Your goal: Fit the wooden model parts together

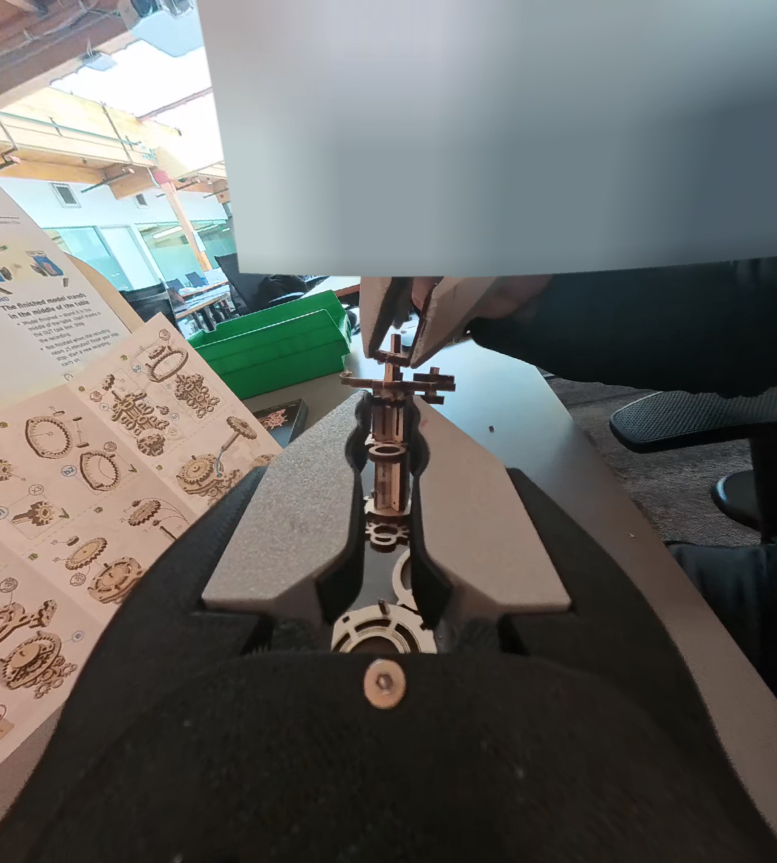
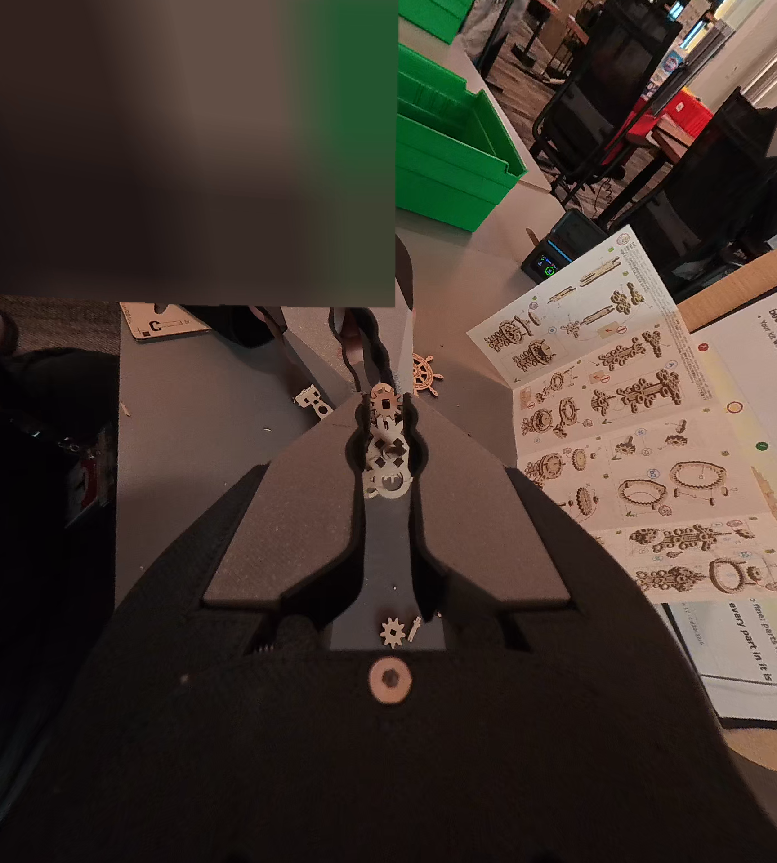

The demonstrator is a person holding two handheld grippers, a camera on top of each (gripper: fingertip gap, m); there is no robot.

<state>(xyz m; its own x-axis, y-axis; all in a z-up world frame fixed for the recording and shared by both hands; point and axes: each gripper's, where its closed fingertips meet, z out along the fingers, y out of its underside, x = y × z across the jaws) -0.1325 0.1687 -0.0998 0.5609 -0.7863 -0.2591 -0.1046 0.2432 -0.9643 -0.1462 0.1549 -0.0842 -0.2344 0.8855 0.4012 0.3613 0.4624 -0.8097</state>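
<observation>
My left gripper is shut on a wooden shaft assembly, a square axle with gears and cross-shaped parts stacked on it, held above the table. My right gripper comes in from above, opposite the left one, and is shut on a small wooden gear sitting on the top end of the axle. In the right wrist view my right gripper clamps that small gear. The assembly shows beneath it between the fingers, and the left gripper lies just beyond.
An open instruction booklet stands to the left; it also shows in the right wrist view. Green bins sit behind. On the grey table lie a wooden ring part, a loose gear, a ship's wheel part and a wood sheet. An office chair is at right. My two grippers' fingertips are within a few centimetres of each other.
</observation>
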